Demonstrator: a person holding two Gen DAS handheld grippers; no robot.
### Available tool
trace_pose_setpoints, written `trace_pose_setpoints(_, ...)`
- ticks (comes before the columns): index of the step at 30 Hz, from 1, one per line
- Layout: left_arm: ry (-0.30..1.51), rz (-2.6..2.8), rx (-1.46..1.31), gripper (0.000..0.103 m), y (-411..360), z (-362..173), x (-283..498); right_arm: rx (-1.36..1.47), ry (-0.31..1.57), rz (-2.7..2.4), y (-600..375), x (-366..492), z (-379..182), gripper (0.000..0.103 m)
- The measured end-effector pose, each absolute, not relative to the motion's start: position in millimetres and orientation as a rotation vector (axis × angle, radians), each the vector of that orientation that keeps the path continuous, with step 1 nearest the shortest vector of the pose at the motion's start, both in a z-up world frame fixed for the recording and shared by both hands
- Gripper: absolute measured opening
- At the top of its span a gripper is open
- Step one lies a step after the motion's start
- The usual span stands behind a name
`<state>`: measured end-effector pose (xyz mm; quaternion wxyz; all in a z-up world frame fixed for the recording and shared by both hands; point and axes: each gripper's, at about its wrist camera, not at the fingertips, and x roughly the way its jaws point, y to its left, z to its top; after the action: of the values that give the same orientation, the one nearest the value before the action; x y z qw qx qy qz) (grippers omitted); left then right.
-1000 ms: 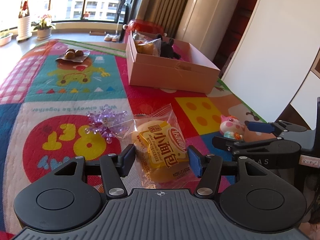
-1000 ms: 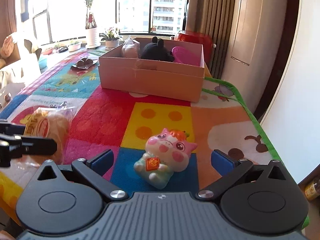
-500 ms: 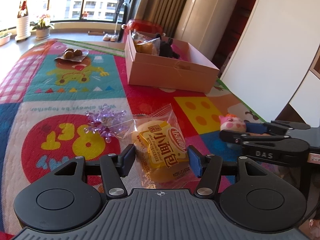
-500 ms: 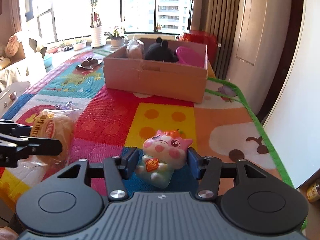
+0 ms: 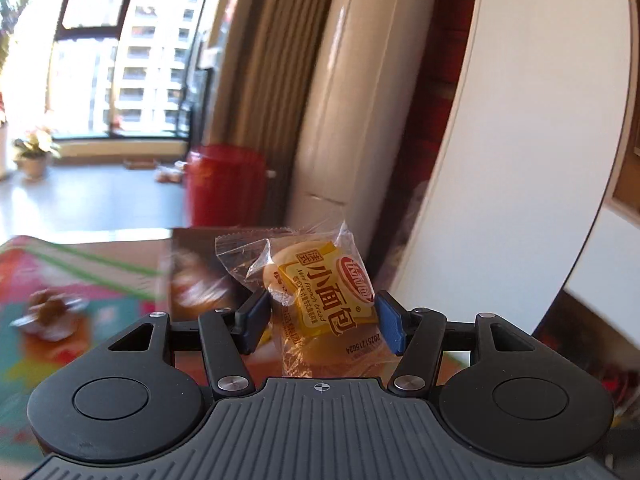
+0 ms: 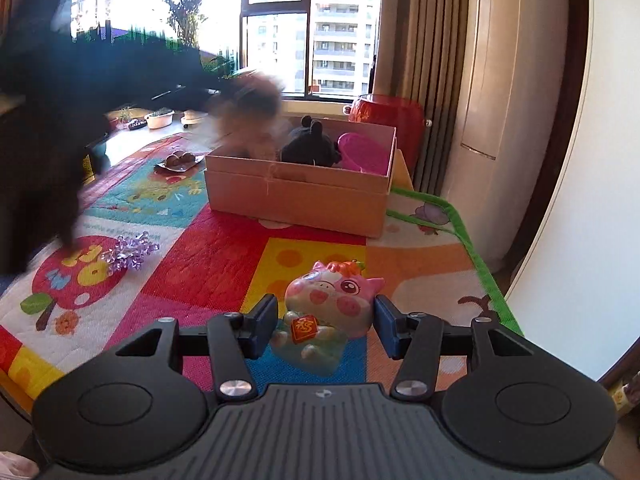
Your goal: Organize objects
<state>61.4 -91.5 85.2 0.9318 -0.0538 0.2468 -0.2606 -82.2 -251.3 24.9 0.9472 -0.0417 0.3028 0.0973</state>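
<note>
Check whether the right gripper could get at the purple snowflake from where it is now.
Probably not yet. The right gripper is shut on the pig toy, so its jaws are taken. The snowflake lies bare on the mat, off to its left, nothing blocking.

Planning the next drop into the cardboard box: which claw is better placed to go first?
Left. The left claw holds the bread packet aloft near the cardboard box; the right claw grips the pig toy far from it.
</note>
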Motion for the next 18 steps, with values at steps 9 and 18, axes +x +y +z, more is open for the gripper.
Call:
trace_pose_setpoints(9,0.476,-0.441,-0.134,0.059,-91.2,66.5,89.7,-0.081,0.643,0.152,-265.0,-69.4,22.6,0.052)
trace_pose_setpoints(18,0.481,-0.428,-0.181,0.059,-14.9,43.7,16.7,-0.068,0.563,0.195,-263.6,-5.1,69.1,0.052)
